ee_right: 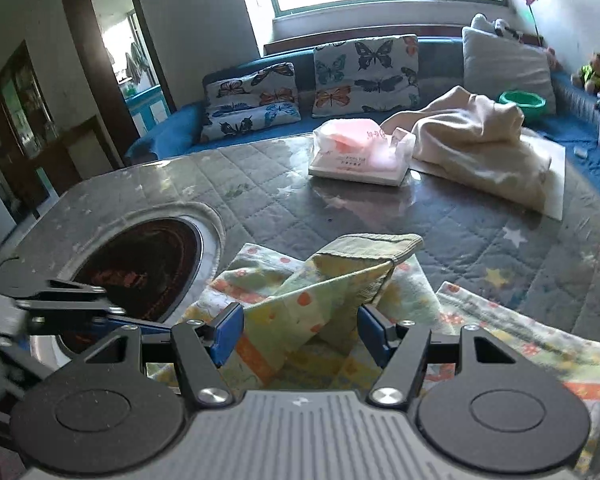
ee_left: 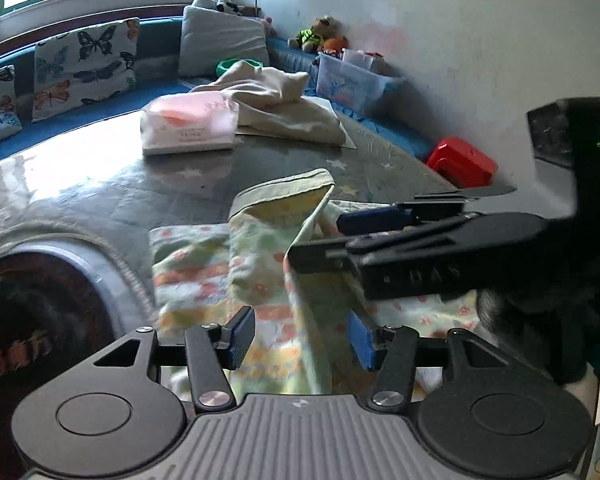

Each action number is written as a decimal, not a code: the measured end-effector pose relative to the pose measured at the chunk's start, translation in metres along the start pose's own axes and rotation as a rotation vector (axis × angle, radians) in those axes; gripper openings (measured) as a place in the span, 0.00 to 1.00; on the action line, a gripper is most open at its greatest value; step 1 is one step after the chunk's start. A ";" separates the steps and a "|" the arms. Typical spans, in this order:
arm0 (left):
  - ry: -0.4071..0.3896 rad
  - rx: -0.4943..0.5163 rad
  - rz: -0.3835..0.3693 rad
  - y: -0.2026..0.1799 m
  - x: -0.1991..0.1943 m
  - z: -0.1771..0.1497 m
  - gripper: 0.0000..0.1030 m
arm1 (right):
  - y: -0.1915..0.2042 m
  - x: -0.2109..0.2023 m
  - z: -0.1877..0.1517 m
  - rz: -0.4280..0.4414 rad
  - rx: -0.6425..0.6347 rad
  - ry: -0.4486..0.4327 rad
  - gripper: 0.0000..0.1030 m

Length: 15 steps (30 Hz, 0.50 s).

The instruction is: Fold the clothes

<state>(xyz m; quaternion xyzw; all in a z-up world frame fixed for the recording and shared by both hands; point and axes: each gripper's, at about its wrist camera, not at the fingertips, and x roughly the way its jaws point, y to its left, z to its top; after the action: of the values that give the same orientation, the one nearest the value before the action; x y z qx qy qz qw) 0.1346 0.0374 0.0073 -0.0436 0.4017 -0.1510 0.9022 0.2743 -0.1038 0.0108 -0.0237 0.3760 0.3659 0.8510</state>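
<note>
A small patterned garment (ee_right: 328, 292), pale green and yellow with orange flowers and an olive ribbed cuff, is spread on a grey quilted tablecloth (ee_right: 440, 216) printed with stars. Part of it is raised into a loose ridge, cuff uppermost; the rest lies flat. Its near edge is cut off behind the gripper bodies in both views, so its full outline cannot be made out.

The left gripper (ee_left: 300, 338) is seen with its blue pads apart, cloth lying between them but not pressed. The right gripper (ee_right: 298, 330) is likewise spread, the raised fold standing between its pads; a firm pinch is not shown. In the left wrist view the right gripper is blurred, reaching in from the right beside the ridge.

A round dark opening (ee_right: 140, 268) with a metal rim is set into the table to the left; its contents are too dim to tell. Further back, a tissue pack (ee_right: 360, 156) in pink and white wrapping is placed beside a crumpled cream garment (ee_right: 480, 148) lying on a white board. A clear plastic box (ee_left: 352, 80) is seen on the blue bench (ee_right: 172, 132); what fills it is unclear. Butterfly cushions (ee_right: 364, 72) are propped below the window.
</note>
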 end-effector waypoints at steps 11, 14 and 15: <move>-0.051 -0.116 0.084 0.029 -0.005 -0.004 0.02 | -0.020 0.000 -0.002 -0.168 -0.013 -0.012 0.63; -0.106 -0.141 0.111 0.036 -0.034 -0.013 0.02 | -0.027 0.009 -0.003 -0.195 0.001 -0.002 0.63; -0.119 -0.151 0.120 0.040 -0.043 -0.017 0.02 | -0.029 0.013 -0.004 -0.200 0.008 0.001 0.63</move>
<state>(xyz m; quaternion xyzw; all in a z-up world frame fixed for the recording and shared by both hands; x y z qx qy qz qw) 0.1045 0.0891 0.0189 -0.0962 0.3595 -0.0631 0.9260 0.2959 -0.1186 -0.0071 -0.0578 0.3737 0.2774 0.8832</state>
